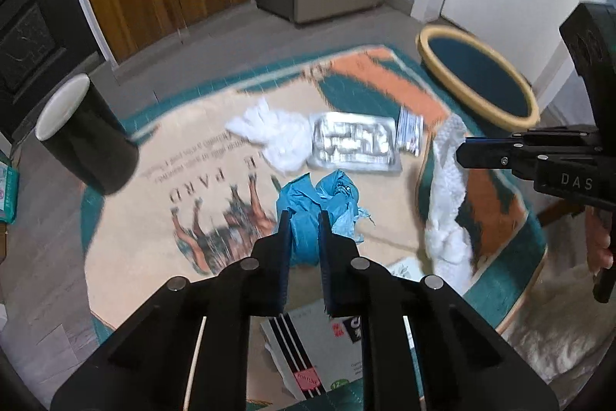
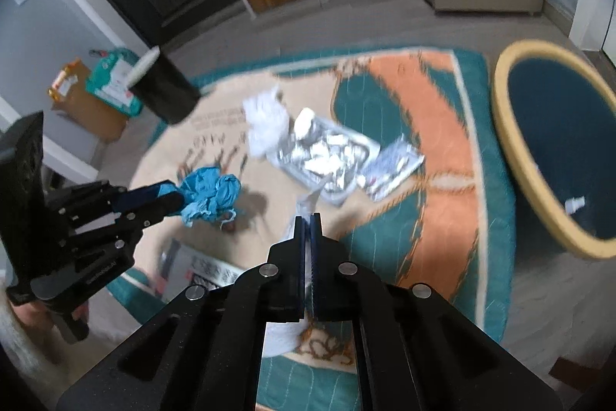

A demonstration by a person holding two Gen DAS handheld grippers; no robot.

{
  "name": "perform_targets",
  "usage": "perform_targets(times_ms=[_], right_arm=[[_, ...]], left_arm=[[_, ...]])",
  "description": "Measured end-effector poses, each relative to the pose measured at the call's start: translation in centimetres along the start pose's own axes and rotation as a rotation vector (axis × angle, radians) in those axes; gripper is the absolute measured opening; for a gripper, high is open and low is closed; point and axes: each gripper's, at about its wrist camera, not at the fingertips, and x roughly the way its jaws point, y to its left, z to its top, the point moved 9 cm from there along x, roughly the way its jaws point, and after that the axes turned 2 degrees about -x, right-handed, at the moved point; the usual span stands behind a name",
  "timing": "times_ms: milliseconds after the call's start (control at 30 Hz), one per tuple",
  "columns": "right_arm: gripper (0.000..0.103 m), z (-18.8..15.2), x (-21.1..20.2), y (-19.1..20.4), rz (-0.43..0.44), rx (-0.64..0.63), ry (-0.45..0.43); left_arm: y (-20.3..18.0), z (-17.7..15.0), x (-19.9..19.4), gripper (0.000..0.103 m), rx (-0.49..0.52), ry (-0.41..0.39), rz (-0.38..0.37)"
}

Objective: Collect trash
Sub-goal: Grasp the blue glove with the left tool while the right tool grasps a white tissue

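While held low over the rug [image 1: 127,241], left gripper [image 1: 302,218] clamps blue crumpled paper [image 1: 319,195]; right gripper [image 2: 307,218] nipped nearly shut on white paper towel [image 1: 446,195], angled twd bin [image 2: 546,141]. "DAS" readable on right gripper body; "FORTUNE" on box [image 1: 308,345].

rug print [image 1: 200,180]: lettering upside down and smeared by motion blur, only partly readable; the horse picture is partly covered by the blue crumpled paper [image 1: 308,214].
white paper towel [image 1: 446,203]: top end hidden behind the right gripper [image 1: 467,153]; in the right wrist view mostly hidden between the fingers.
printed carton [image 1: 308,349]: mostly covered by the left gripper [image 1: 304,218], text too small to read.
bin [image 2: 554,141]: right side cut off by the fisheye edge; small white scrap inside too blurred to identify.
foil tray [image 2: 327,156]: contents blurred, indistinct.
boxes by the wall [image 2: 104,87]: labels unreadable.
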Motion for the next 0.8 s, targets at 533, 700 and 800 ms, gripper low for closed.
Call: perform_targets(times_ms=[533, 700, 800], right_arm=[[0.003, 5.8, -7.2, -1.6, -0.016, -0.013, -0.192], [0.003, 7.5, -10.0, -3.2, -0.026, 0.011, -0.254], [0.003, 8.4, -11.7, -4.4, -0.031, 0.028, -0.292]], left_arm=[[-1.0, 5.7, -3.4, 0.013, -0.001, -0.148, 0.012], [-1.9, 7.1, -4.0, 0.013, -0.004, -0.182, 0.005], [-2.5, 7.8, -4.2, 0.013, 0.000, -0.196, -0.004]])
